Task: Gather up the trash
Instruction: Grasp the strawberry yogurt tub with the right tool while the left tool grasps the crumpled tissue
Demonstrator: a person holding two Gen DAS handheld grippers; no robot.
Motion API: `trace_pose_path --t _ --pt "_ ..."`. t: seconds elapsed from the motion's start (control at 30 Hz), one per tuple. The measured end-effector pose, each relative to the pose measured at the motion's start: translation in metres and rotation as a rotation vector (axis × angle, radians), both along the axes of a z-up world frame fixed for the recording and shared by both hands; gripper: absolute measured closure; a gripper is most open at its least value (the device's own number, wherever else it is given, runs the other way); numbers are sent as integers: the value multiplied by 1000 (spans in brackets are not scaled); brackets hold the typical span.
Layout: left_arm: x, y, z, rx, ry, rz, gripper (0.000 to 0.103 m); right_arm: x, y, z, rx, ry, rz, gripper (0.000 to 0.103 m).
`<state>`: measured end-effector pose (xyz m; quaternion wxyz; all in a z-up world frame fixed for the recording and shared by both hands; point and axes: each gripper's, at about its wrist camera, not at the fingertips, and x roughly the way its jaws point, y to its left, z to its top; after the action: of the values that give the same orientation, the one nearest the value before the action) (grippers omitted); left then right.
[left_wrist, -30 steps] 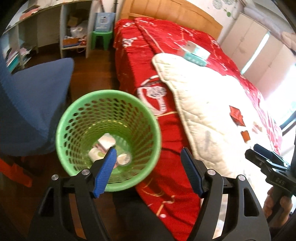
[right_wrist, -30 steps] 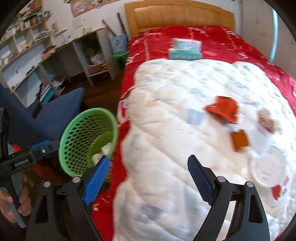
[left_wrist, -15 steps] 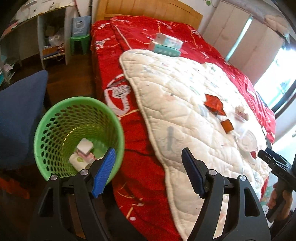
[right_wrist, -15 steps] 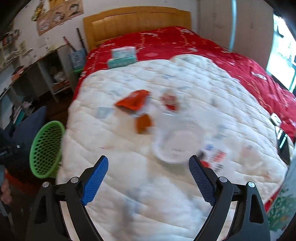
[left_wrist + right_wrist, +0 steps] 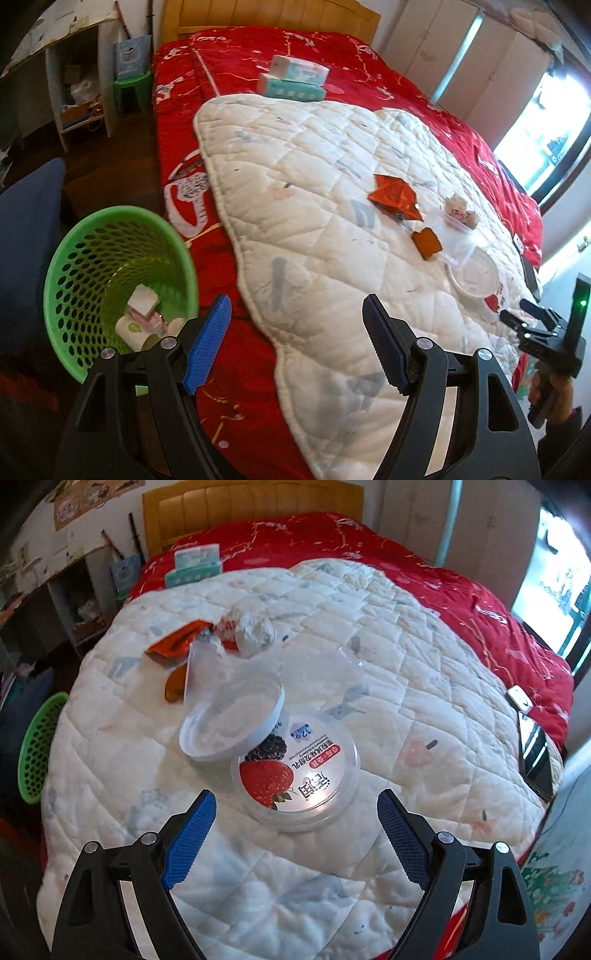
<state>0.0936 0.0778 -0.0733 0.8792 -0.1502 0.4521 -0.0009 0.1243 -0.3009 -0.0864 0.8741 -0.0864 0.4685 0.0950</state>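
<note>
Right claw (image 5: 296,814) now over yogurt lid (image 5: 295,779)

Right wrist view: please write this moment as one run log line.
right gripper: open, empty, jaws just opened | target: yogurt lid on quilt | left gripper: open, empty | green basket: holds trash

A bed (image 5: 480,602) under a red cover carries a white quilt (image 5: 369,635); near on the quilt lie yogurt tubs (image 5: 299,775), farther left orange wrappers (image 5: 395,194); boxes (image 5: 295,79) lie far.
</note>
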Motion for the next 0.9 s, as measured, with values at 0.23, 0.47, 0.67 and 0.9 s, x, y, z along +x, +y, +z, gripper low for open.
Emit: trace_pose_path --t 0.23,0.47,0.67,0.9 --pt "22 -20 9 6 -5 -36 30 13 6 -12 -35 12 50 14" --pt "49 -47 18 7 -15 -93 30 24 15 -20 -88 -2 83 13" --pt "76 -79 29 11 -35 -164 26 29 15 -25 -95 -11 85 15" --pt "105 -120 34 17 -41 -244 24 26 10 -24 -79 -17 86 17"
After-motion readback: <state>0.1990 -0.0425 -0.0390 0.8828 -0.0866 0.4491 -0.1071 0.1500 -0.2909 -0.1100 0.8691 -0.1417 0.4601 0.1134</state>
